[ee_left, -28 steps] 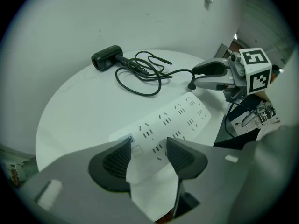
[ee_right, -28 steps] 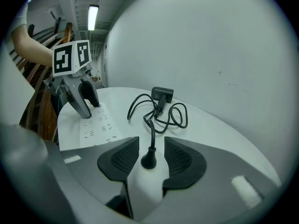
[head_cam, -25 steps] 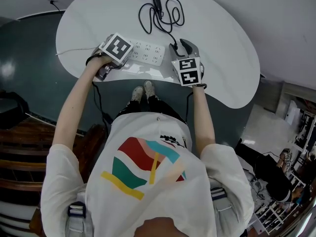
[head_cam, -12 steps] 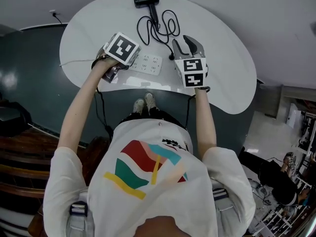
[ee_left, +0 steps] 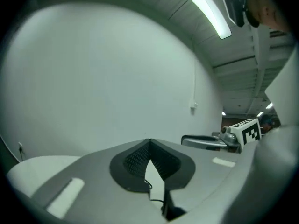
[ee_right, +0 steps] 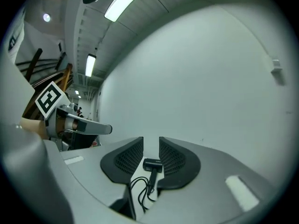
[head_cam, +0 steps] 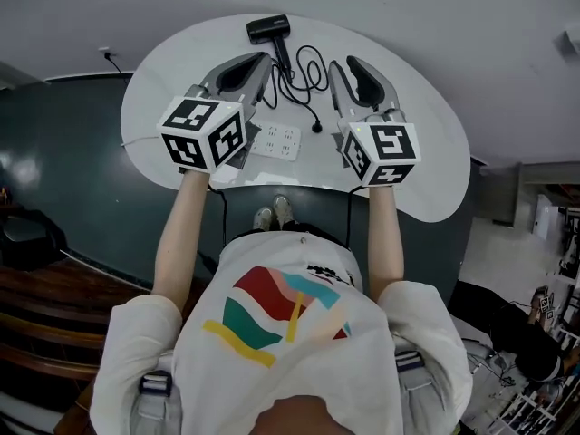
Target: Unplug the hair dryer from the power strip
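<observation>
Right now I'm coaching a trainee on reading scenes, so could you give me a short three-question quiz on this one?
1. True or false: the hair dryer's plug sits in the power strip.
2. The left gripper is: A) open wide, B) shut and empty, C) shut on the plug.
3. Which lies farther from the person, the hair dryer or the power strip?

Key
1. False: the plug lies loose on the table, beside the strip.
2. B.
3. The hair dryer.
</observation>
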`<state>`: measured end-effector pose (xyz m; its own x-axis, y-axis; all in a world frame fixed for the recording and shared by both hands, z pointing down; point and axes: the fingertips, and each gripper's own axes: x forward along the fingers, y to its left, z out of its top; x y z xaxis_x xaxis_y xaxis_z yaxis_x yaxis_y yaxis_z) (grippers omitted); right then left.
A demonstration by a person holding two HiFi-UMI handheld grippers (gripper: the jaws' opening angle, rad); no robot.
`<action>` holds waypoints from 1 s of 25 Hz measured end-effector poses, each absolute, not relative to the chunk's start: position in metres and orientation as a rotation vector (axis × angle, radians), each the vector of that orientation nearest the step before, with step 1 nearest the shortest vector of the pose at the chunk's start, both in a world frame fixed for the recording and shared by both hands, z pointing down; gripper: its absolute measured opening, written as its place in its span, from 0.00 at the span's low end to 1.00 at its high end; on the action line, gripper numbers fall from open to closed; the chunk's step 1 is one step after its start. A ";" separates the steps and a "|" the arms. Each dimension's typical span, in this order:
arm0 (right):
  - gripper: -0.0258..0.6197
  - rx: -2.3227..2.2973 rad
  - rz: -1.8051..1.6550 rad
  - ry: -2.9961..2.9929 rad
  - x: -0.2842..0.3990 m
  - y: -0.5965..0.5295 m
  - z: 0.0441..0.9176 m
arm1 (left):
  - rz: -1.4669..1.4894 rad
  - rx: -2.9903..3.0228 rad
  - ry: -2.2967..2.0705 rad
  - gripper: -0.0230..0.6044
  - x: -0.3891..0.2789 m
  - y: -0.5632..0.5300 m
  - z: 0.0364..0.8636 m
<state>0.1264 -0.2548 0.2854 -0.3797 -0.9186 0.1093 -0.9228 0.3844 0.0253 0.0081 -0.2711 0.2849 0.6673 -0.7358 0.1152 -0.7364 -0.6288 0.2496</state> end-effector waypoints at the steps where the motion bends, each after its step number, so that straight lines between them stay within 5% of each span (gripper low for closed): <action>1: 0.20 1.697 0.037 -2.536 0.124 -0.250 0.278 | -0.041 2.610 -1.257 0.04 0.002 -0.269 0.276; 4: 0.06 1.761 -0.034 -2.547 0.119 -0.235 0.259 | -0.120 2.614 -1.525 0.04 -0.016 -0.257 0.255; 25: 0.06 1.716 -0.174 -2.497 0.071 -0.155 0.273 | -0.179 2.856 -1.850 0.04 -0.025 -0.169 0.233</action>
